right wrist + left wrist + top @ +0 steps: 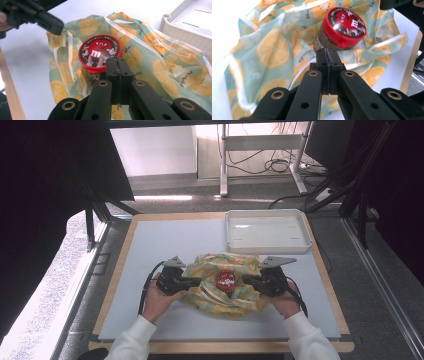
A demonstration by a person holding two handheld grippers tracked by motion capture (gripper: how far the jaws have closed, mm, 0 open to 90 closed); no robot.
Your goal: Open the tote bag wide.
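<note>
Candy tub (226, 280) sits between both grippers' closed, empty jaws.

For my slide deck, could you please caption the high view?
Two shut grippers, left and right, flank a red-lidded jar on a cloth.

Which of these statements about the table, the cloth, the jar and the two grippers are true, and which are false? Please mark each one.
1. The jar with the red lid stands on the patterned cloth. True.
2. The jar lies in the white tray. False: it stands on the cloth, in front of the tray.
3. The left gripper is shut. True.
4. The right gripper is wide open. False: its jaws are together.
</note>
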